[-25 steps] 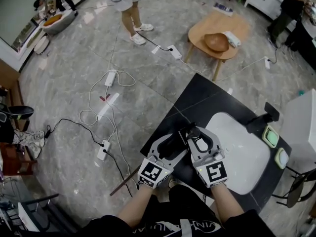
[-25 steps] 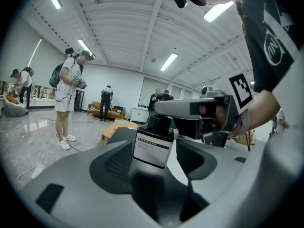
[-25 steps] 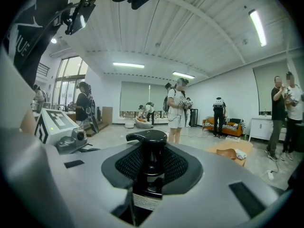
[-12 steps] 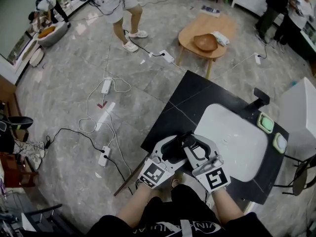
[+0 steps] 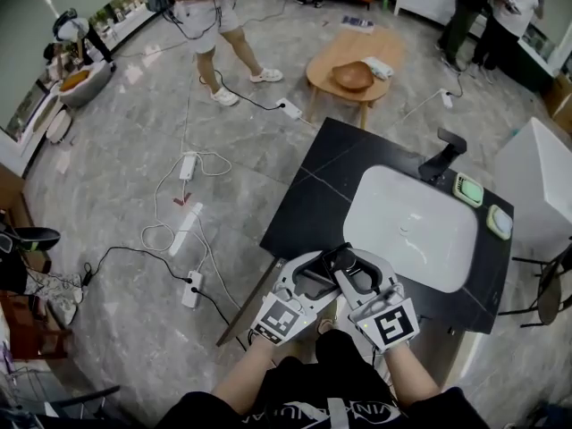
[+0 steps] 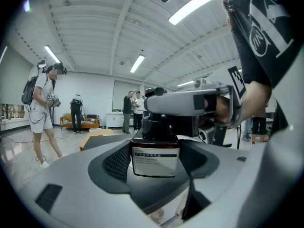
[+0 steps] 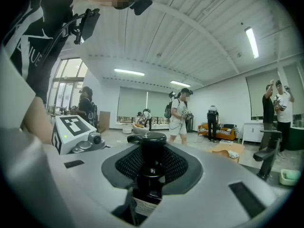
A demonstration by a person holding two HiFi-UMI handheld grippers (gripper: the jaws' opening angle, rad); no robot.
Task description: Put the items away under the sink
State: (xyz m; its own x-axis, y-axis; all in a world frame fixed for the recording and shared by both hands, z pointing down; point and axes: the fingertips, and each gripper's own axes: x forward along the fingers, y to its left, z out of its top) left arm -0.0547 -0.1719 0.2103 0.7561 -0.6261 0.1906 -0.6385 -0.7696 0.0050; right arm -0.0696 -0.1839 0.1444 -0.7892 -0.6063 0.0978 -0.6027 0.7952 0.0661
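Handoff worry here, folks; the dark pump bottle (image 6: 156, 159) hangs in the air at the near edge of the black desk (image 5: 308, 199), just in front of the sink (image 5: 407, 231), so it's not under it yet; my right gripper (image 7: 148, 175) has its fingers (image 7: 178, 167) pinched narrow on the thin neck right below the pump head; my left gripper (image 6: 156, 170) has just been opening, and its fingers (image 6: 115, 161) stand wide with the labelled body sitting between them, not squeezing it as far as I can judge; so all the weight likely rides on that neck; if I swing down toward the space under the sink too fast, the body could pendulum, twist in the pads or slip out; it might also clip the desk edge going under; a bumped pump head could squirt too.
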